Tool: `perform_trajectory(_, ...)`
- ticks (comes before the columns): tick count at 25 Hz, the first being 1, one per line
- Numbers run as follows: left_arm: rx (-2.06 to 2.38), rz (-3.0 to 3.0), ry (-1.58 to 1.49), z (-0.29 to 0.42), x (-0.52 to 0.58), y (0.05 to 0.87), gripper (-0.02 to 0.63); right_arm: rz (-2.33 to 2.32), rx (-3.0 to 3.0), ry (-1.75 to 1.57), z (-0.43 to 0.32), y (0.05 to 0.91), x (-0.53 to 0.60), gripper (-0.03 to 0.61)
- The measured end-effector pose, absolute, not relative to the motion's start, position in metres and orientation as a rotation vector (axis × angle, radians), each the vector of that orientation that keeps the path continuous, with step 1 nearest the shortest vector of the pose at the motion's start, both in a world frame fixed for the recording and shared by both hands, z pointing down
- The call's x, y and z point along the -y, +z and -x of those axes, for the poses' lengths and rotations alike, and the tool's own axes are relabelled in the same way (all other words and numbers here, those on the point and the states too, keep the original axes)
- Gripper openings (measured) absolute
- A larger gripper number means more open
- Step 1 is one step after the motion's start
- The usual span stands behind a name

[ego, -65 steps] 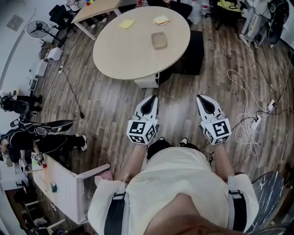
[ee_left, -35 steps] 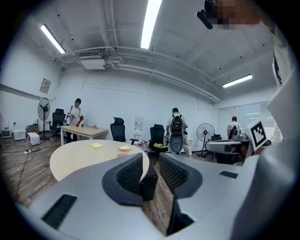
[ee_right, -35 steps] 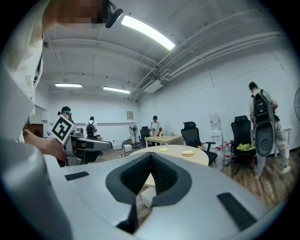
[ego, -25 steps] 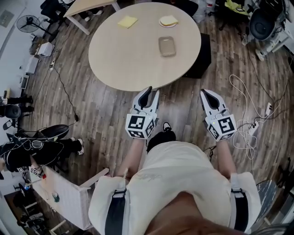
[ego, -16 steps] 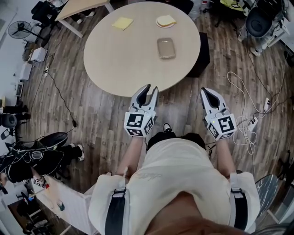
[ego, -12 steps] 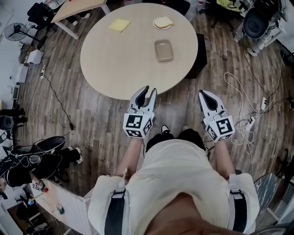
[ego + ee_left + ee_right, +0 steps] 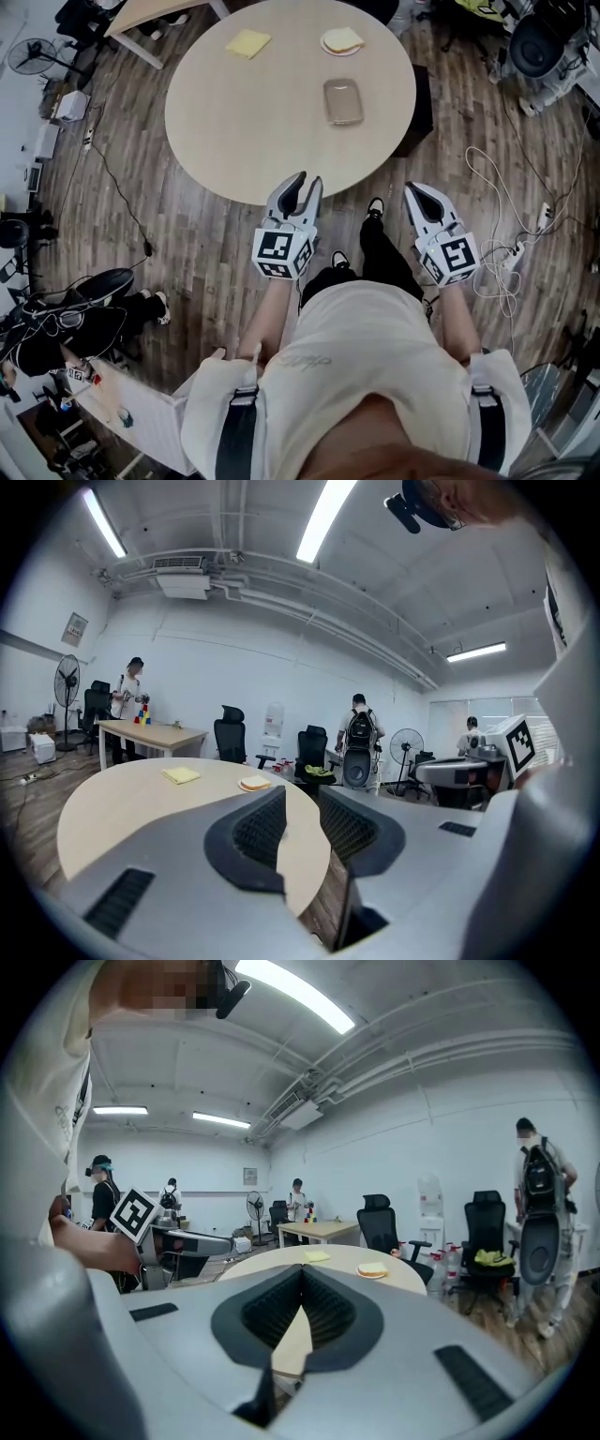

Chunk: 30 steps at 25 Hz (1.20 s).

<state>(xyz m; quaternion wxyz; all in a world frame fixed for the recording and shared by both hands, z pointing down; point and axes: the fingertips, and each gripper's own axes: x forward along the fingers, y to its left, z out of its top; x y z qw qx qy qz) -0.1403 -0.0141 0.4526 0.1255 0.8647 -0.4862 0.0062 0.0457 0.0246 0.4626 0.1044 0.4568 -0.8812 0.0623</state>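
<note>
The table [image 7: 253, 112] fills the head view's upper middle, bearing a tin [image 7: 343, 100], a sandwich [image 7: 342, 40] and a yellow pad [image 7: 247, 43]. The left gripper [image 7: 302, 178], narrowly parted and empty, hangs at its near rim, while the right gripper [image 7: 413, 188], pinched shut on nothing, is over floor [image 7: 216, 244]. Pushed forward, the left tips could knock the rim, and the cables [image 7: 514, 255] at right invite a stumble; only the head view shows the tin, while the gripper views show chairs [image 7: 230, 728] beyond.

Ahead of my left claw [image 7: 302, 794], matt grey plastic with black ribbed pads [image 7: 258, 832], the round tabletop [image 7: 253, 122] shows a smooth, pale wood-look finish with a soft sheen. The floor [image 7: 206, 234] under both claws is darker, grainy wood plank. My right claw [image 7: 302, 1271] wears the same matt plastic shell.
</note>
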Motion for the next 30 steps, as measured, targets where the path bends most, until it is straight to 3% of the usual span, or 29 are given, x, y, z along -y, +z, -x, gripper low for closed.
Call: perform_trajectory(30, 1.621, -2.412, 0.114, 0.108, 0.233, 0.433, 0.12, -1.114, 2.798, 0.172, -0.069, 0.458, 0.236, 0.006)
